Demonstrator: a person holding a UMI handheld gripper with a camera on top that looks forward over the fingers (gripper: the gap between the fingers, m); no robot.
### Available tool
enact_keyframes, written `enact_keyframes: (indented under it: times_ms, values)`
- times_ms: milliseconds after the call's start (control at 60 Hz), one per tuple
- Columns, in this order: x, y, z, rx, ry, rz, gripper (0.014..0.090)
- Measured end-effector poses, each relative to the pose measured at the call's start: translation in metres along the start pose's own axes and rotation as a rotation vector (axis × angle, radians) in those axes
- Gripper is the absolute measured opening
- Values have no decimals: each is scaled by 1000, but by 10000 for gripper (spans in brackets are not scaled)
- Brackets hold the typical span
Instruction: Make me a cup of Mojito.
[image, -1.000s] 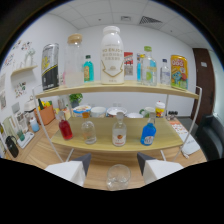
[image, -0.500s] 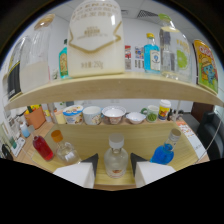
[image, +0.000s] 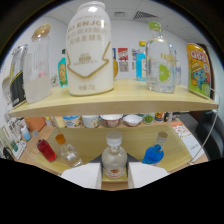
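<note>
My gripper (image: 114, 176) is open, its two white fingers (image: 82, 176) low in front of a wooden shelf unit. A small clear bottle with a white cap and a pale label (image: 114, 159) stands on the lower shelf (image: 175, 150), between the fingertips and resting on its own base. To its right is a blue bottle (image: 151, 154). To its left are a clear bottle with an orange cap (image: 67, 152) and a red bottle (image: 46, 150). On the upper shelf (image: 120, 102) stand a large white jar (image: 90, 50) and a clear bottle with a lime label (image: 161, 62).
The upper shelf also holds a lidded clear jar (image: 37, 67), a teal bottle (image: 62, 69) and a yellow can (image: 198, 67). Several bowls and cups (image: 112, 120) line the back of the lower level. A metal frame post (image: 212, 132) stands at the right.
The gripper has moved forward and down toward the shelf. The white-capped bottle has grown larger and now stands between the fingertips.
</note>
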Motion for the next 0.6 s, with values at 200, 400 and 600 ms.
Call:
enact_keyframes:
  times_ms: [200,400,600]
  values:
    - [21,-10,-42,34,27,-2,348]
    - [70,32,-62,-5,112,-36,345]
    - [108,71,-64,-45,226,-247,346]
